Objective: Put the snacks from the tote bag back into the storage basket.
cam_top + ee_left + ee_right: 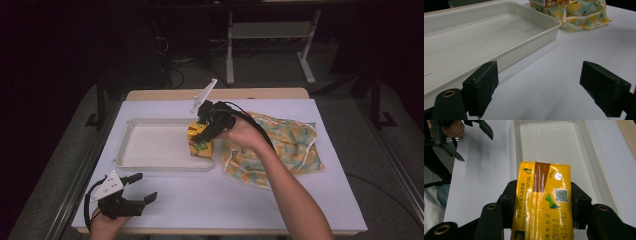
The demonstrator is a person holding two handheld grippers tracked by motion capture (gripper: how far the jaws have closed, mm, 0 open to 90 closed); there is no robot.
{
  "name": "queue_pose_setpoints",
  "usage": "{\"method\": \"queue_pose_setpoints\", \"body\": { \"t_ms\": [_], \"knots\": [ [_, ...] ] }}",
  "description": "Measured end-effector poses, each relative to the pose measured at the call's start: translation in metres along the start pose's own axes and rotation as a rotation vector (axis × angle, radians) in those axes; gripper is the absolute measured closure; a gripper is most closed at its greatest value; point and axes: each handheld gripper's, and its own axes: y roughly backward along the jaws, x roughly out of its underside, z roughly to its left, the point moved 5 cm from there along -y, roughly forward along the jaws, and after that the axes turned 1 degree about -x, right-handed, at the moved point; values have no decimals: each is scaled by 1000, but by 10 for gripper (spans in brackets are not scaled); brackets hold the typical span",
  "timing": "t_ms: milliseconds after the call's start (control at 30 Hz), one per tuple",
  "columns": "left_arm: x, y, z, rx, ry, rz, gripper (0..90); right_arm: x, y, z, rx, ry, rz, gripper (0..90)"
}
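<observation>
Yellow-orange drink carton (544, 200), brown top stripe

Right gripper (544, 202) at bottom of frame, black jaws clamped on both sides of yellow drink carton (543, 200); carton top shows brown strip, foil straw seal, QR code, printed date. White tray (564, 145) behind carton, running to top of frame, on white table cover (484, 177). Left gripper (466, 137) in upper left corner, jaws apart, hand (451, 128) holding it
</observation>
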Motion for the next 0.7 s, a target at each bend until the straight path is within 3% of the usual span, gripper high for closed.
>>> {"method": "queue_pose_setpoints", "body": {
  "t_ms": [700],
  "knots": [
    [0, 1, 0, -1, 6, -4, 149, -11, -17, 0, -24, 18, 4, 496]
  ]
}}
